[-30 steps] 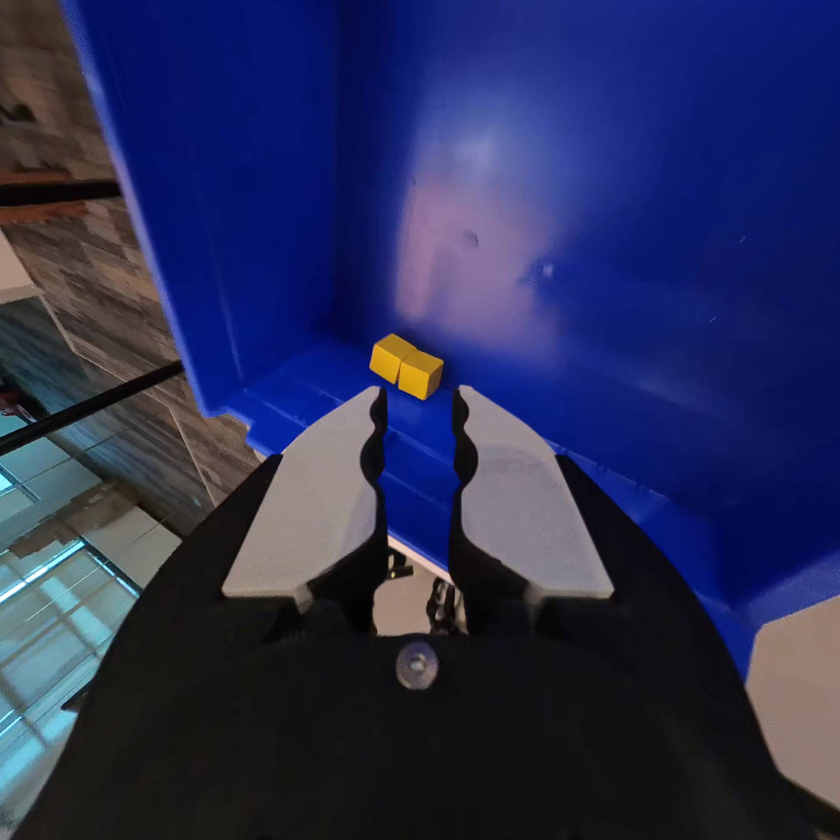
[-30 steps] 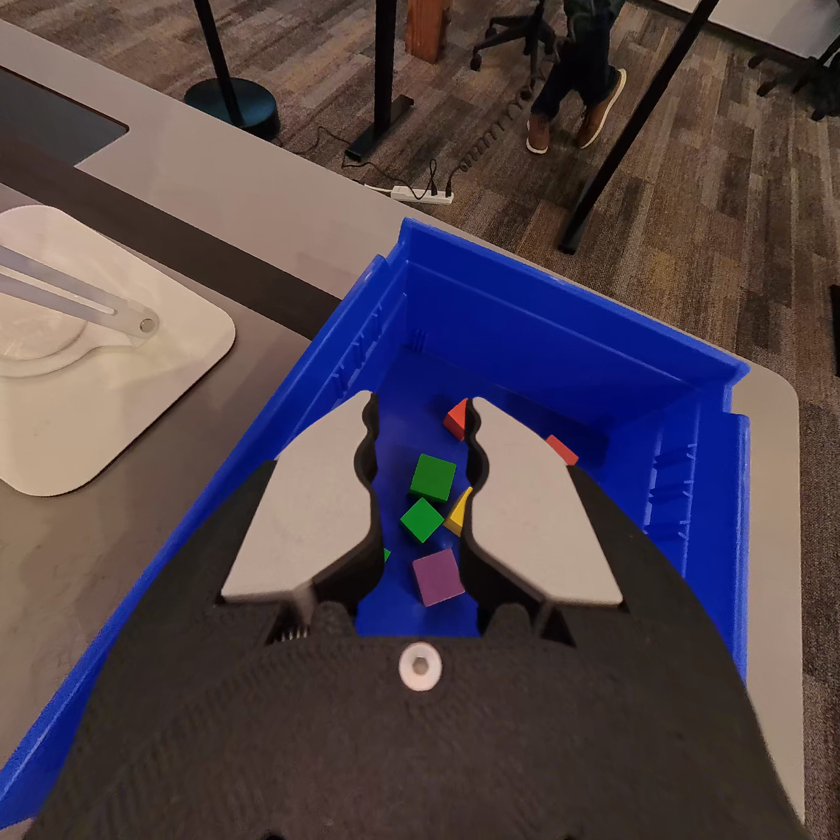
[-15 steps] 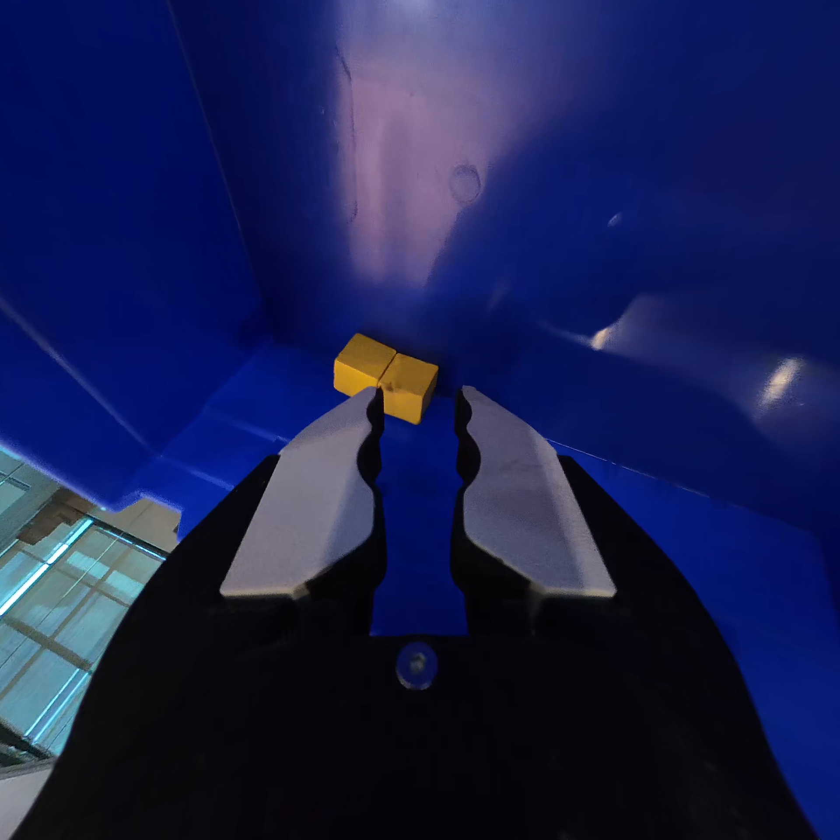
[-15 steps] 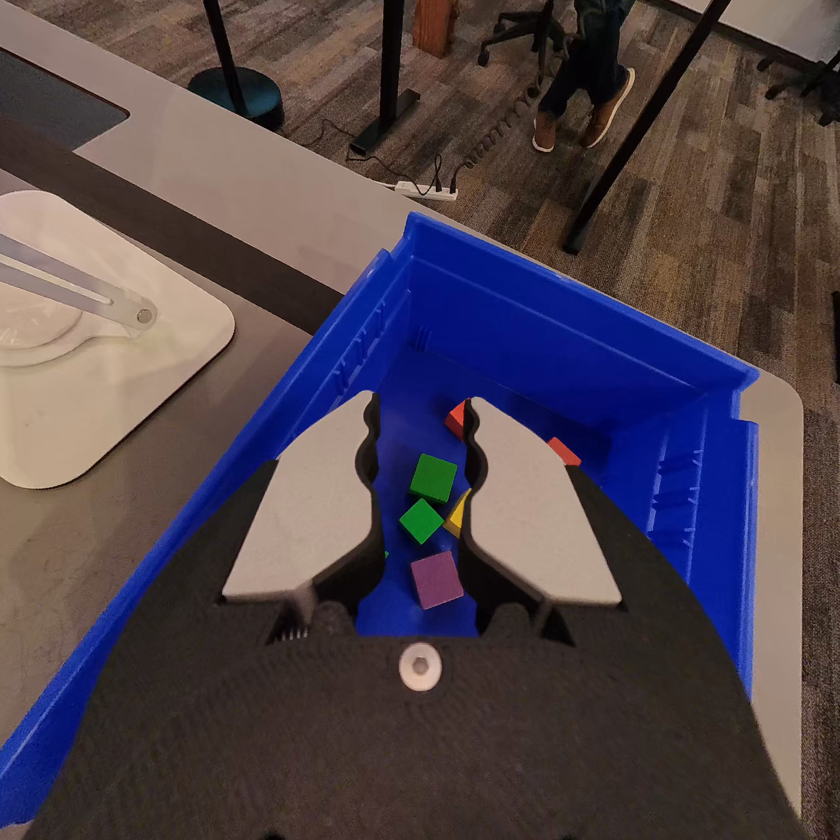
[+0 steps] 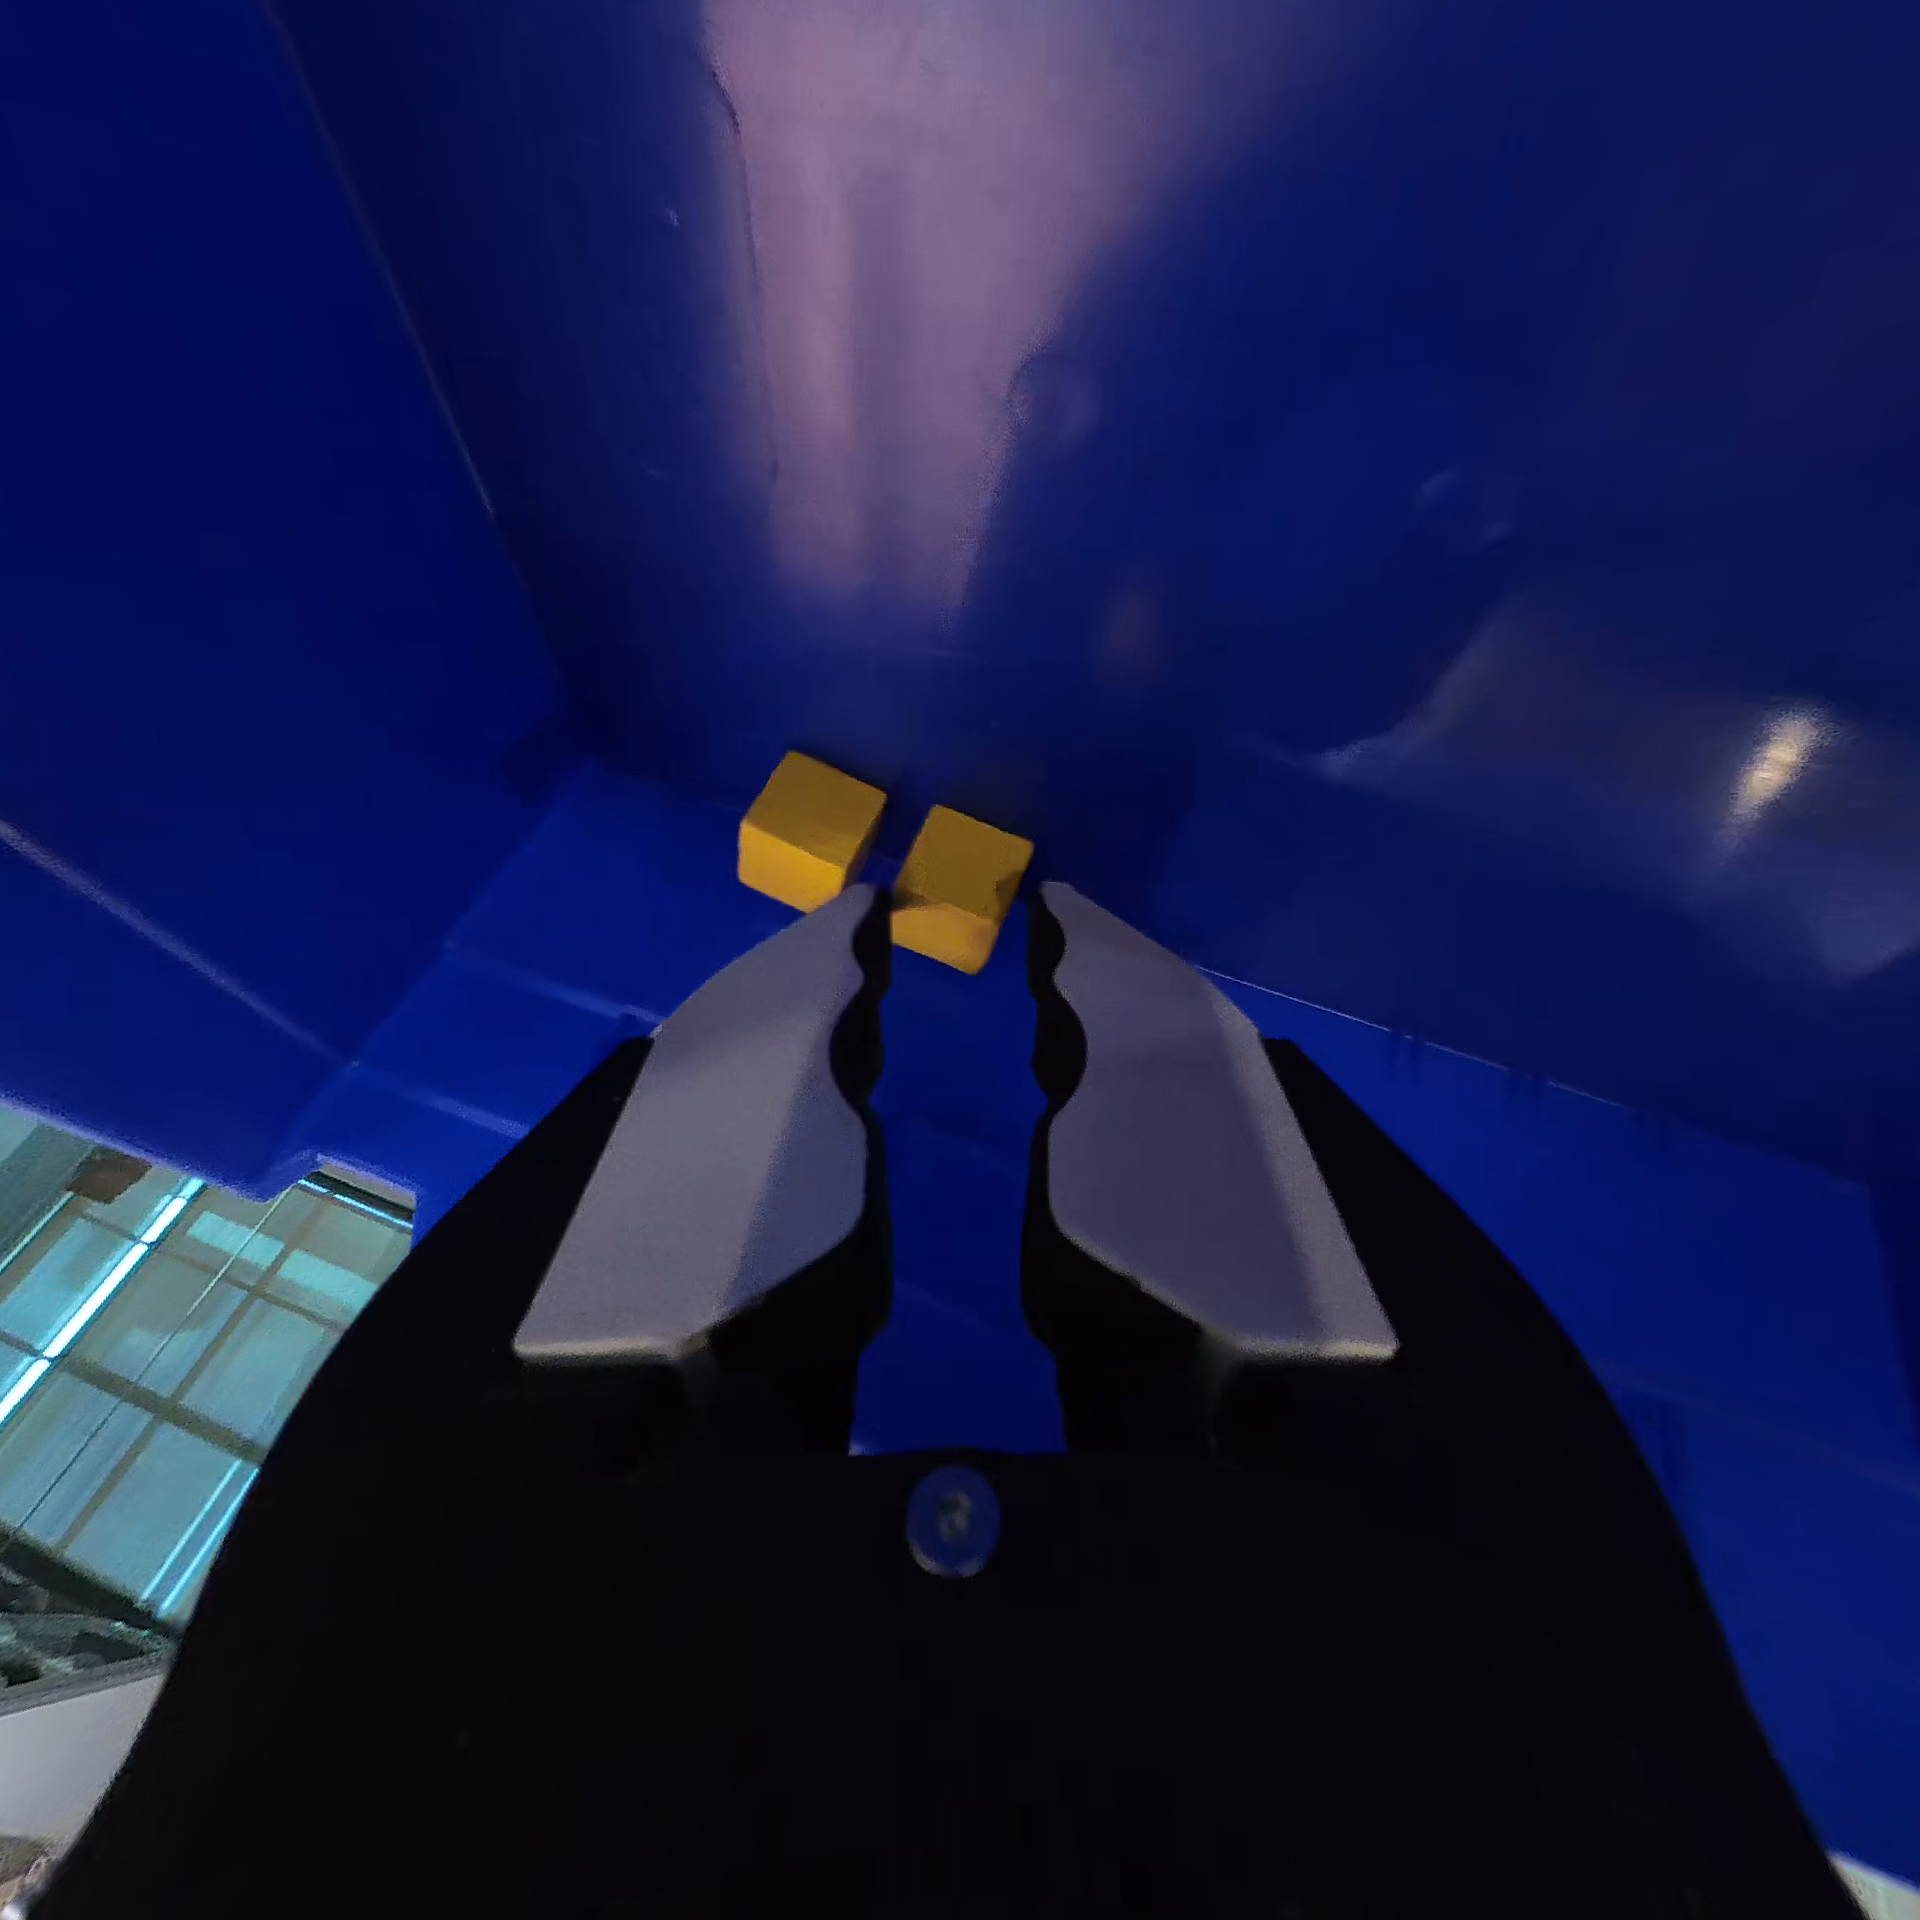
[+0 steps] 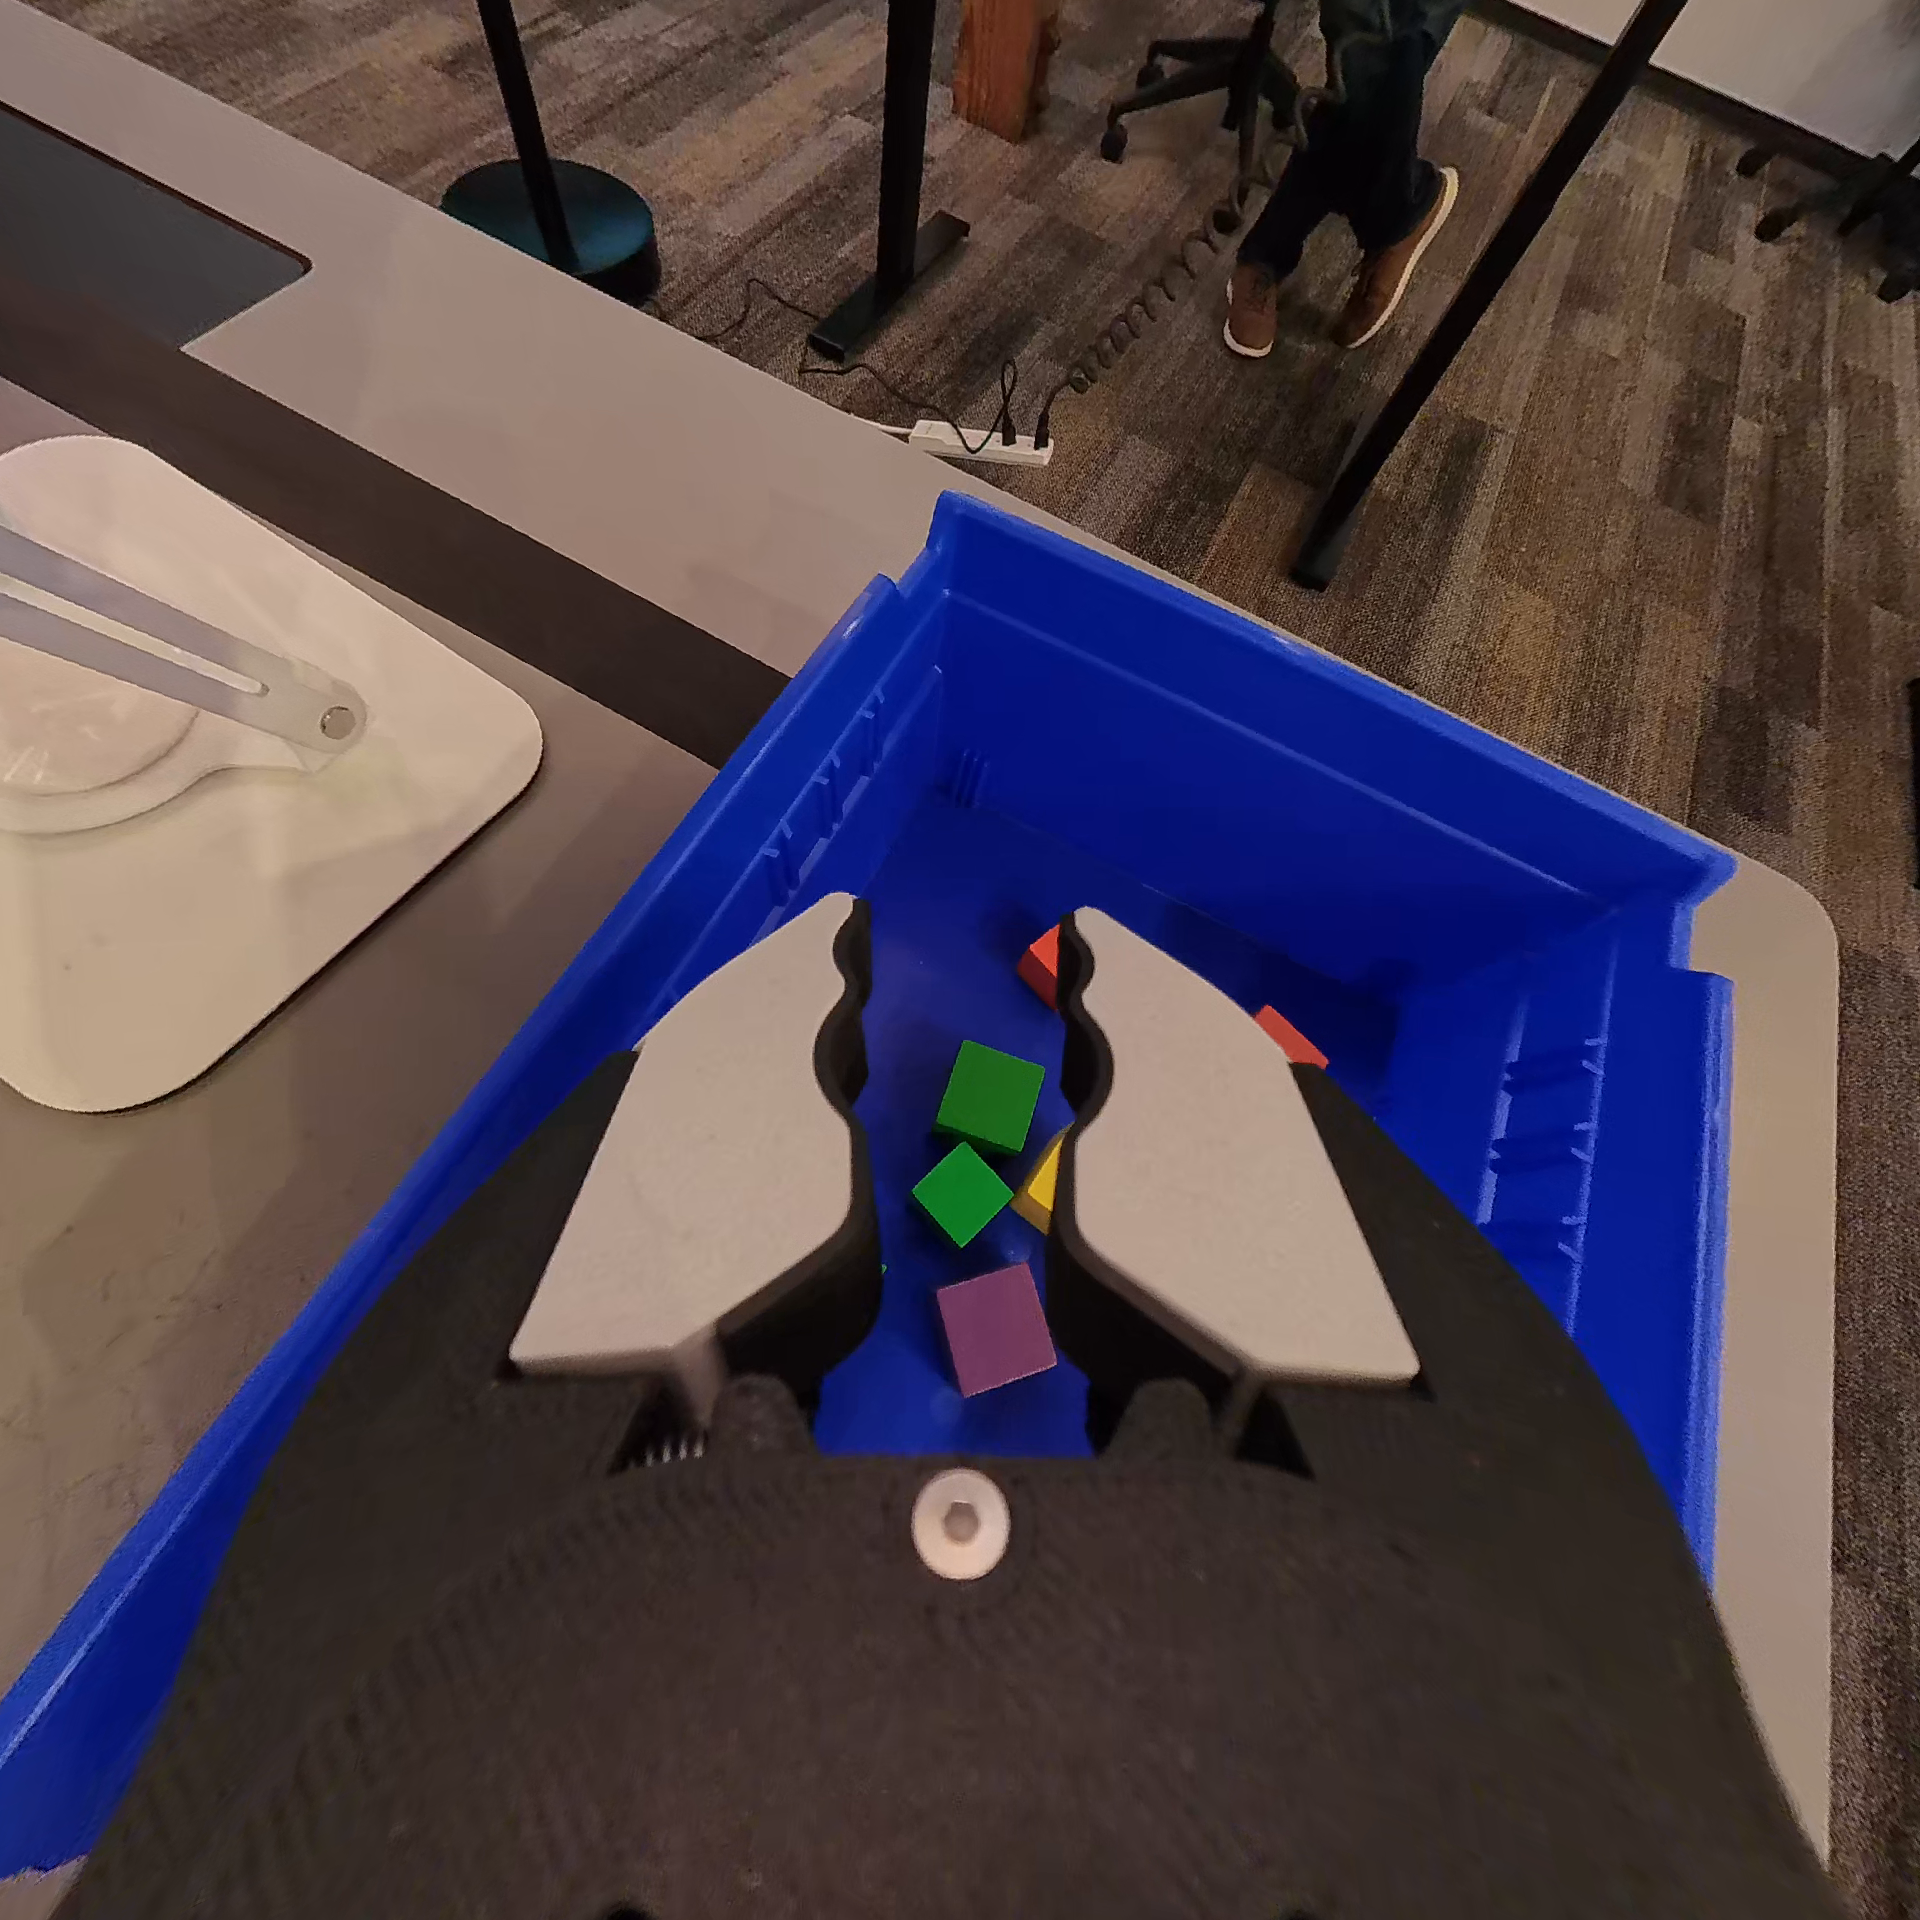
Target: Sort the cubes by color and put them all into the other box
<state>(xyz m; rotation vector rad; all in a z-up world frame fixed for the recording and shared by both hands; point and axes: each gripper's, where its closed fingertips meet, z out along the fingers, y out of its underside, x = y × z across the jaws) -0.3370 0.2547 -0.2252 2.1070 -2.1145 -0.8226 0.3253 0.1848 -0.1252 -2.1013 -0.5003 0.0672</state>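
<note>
In the left wrist view, two yellow cubes lie on the floor of a blue box (image 5: pixel 312 520), against its far wall. My left gripper (image 5: pixel 961 894) is low inside this box. Its open jaws stand around the near end of the right yellow cube (image 5: pixel 961 868). The left fingertip (image 5: pixel 831 935) sits between that cube and the left yellow cube (image 5: pixel 810 836); a sliver of blue shows at the right pad. My right gripper (image 6: pixel 961 920) is open and empty, held above the other blue box (image 6: pixel 1351 707). That box holds two green cubes (image 6: pixel 987 1091), a purple cube (image 6: pixel 992 1328), a yellow cube (image 6: pixel 1042 1195) and two red cubes (image 6: pixel 1042 961).
The box with the mixed cubes stands at the corner of a grey table (image 6: pixel 520 416). A white pad with a metal arm (image 6: pixel 208 779) lies to its left. Beyond the table edge are carpet, stand legs and a seated person's feet (image 6: pixel 1330 281). Tip to tip, the grippers are about 65 cm apart.
My left gripper has moved deeper into its box, up to the yellow cubes. The two cubes touched before and now stand slightly apart. The jaws have narrowed a little. The right gripper has barely moved.
</note>
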